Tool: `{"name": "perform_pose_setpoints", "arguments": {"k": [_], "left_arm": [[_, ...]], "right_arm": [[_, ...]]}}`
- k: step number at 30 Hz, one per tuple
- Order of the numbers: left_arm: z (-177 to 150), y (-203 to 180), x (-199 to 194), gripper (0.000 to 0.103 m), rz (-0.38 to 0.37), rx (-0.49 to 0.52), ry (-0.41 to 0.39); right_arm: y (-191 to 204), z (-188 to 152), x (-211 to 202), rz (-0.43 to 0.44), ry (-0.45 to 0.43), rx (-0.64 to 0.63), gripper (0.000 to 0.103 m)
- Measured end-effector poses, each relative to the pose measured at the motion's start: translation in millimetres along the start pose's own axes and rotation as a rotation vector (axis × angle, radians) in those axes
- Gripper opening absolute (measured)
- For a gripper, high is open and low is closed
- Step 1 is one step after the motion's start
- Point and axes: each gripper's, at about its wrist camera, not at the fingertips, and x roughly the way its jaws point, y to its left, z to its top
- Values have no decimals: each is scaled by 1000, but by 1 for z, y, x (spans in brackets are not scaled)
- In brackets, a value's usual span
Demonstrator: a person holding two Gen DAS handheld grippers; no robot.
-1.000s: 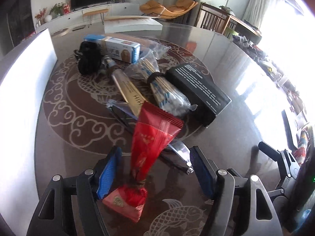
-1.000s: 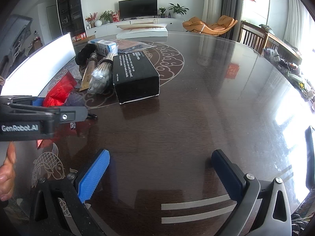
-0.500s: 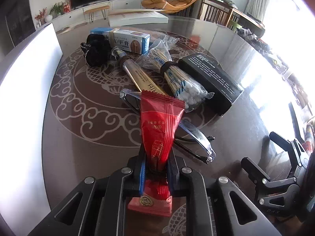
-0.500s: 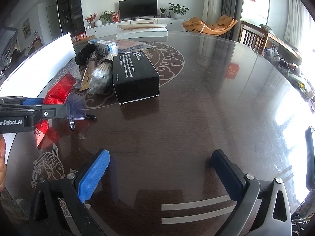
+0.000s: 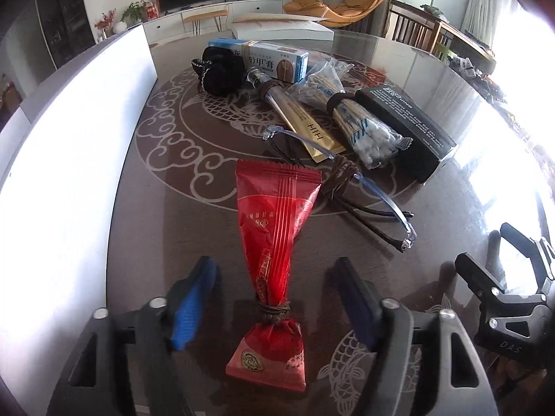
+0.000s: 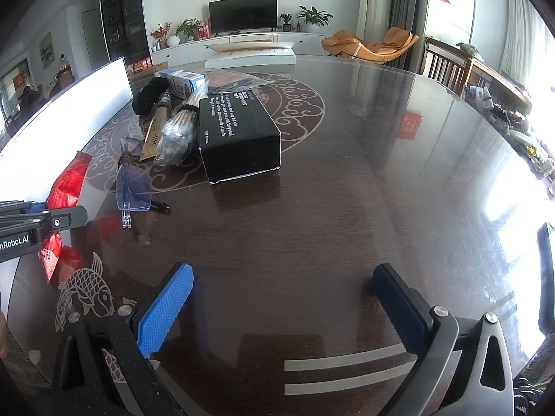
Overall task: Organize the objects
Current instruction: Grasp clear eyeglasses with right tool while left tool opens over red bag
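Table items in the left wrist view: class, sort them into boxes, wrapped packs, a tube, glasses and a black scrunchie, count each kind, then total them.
Boxes: 2, blue box, black box
Packs: 2, red packet, swab bag
Tube: 1
Glasses: 1
Scrunchie: 1
Total: 7

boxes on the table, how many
3: a black box at the right of the pile, a blue-and-white carton behind the black scrunchie, and a flat white box at the far edge. Others may be hidden.
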Motion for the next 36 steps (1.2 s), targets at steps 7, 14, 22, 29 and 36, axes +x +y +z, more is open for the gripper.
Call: {"name": "perform_pose_setpoints", "arguments": {"k": [7, 14, 22, 29, 36], "left_arm": [[-2, 11, 4, 102, 21, -24, -14], [-7, 15, 3, 103, 9, -12, -28], [-14, 19, -1, 103, 7, -8, -22], [-29, 16, -9, 103, -10, 19, -17], [-33, 15, -12, 103, -13, 21, -24]], "right_arm": [[0, 0, 0, -1, 0, 0, 103], [0, 3, 1, 2, 29, -6, 103], [56, 60, -16, 302, 6, -130, 99], [119, 96, 46, 295, 219, -291, 62], [111, 73, 43, 216, 216, -340, 35]]}}
